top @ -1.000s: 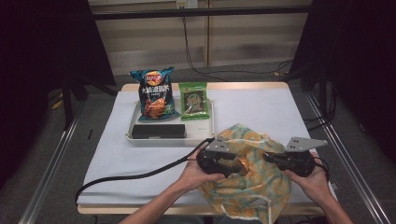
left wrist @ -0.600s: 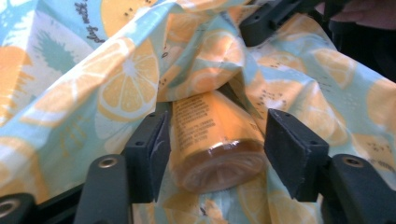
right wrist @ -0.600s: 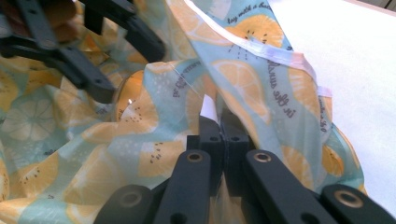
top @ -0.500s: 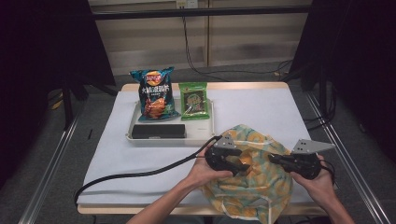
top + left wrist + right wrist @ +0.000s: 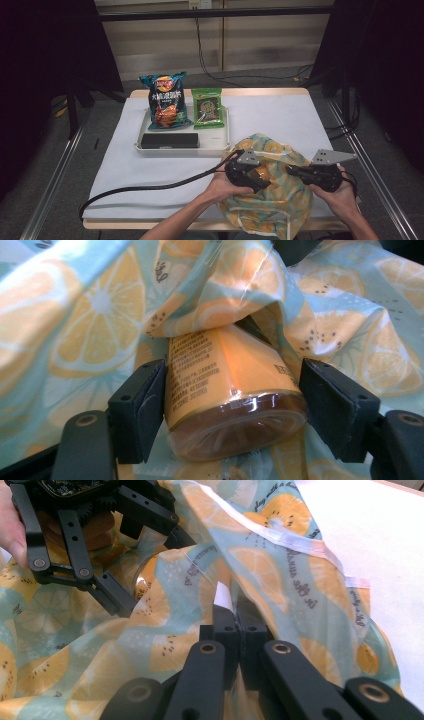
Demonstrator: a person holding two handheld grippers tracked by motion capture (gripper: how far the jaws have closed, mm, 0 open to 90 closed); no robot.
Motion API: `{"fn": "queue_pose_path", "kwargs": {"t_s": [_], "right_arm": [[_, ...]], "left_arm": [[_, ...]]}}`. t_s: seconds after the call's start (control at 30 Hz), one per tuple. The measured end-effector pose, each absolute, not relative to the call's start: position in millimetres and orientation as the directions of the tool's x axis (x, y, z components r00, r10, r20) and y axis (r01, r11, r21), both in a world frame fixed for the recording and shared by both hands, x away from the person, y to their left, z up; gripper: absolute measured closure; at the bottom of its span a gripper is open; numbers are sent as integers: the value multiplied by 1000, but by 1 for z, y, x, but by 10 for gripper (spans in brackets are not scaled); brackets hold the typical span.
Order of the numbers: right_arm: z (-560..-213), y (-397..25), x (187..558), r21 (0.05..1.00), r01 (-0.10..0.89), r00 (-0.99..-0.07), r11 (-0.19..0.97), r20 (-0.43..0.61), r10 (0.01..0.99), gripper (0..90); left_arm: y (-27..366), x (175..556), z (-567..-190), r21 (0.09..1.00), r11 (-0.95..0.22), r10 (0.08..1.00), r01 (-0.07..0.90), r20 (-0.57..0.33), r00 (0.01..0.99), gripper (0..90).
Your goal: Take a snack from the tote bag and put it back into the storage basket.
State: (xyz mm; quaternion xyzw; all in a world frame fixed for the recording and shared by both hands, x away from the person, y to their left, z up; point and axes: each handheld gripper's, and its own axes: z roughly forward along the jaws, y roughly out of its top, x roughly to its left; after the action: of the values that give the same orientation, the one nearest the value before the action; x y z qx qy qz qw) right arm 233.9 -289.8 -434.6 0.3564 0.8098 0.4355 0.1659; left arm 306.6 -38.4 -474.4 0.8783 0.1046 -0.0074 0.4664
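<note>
Left gripper (image 5: 232, 405): jaws stand wide on either side of an orange jar (image 5: 227, 385); the left jaw touches or nearly touches its side, the right jaw stands a little apart from it.
Right gripper (image 5: 236, 625): jaws pressed together, pinching a fold of the lemon-print bag (image 5: 280, 565) and holding that edge up.
Jar: lies on its side at the bag's mouth, its dark base toward the left gripper's camera and its far end tucked under the fabric; small print runs down its label.
Bag: light blue cloth with orange citrus slices, lying crumpled at the near right of the desk (image 5: 280, 120), between the two hands; part of it hangs over the near edge.
Hands: left hand (image 5: 225, 185) grips the left gripper from the near side; right hand (image 5: 340, 192) holds the right gripper near the desk's right edge.
Tray (image 5: 220, 147): white, toward the desk's far left, well apart from the bag; it carries a bag of crisps (image 5: 165, 100), a green packet (image 5: 208, 107) and a black box (image 5: 169, 140).
</note>
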Motion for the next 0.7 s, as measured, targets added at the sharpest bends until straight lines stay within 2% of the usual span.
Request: {"fn": "queue_pose_path", "kwargs": {"t_s": [0.33,0.7], "right_arm": [[-437,-285,235,818,434,-701,377,43,712,896],[-433,-291,232,830,426,-690,359,41,723,897]], "left_arm": [[-42,304,-474,799,-577,185,172,-78,980,296],[-29,297,-462,769,-624,141,138,-62,988,301]]}}
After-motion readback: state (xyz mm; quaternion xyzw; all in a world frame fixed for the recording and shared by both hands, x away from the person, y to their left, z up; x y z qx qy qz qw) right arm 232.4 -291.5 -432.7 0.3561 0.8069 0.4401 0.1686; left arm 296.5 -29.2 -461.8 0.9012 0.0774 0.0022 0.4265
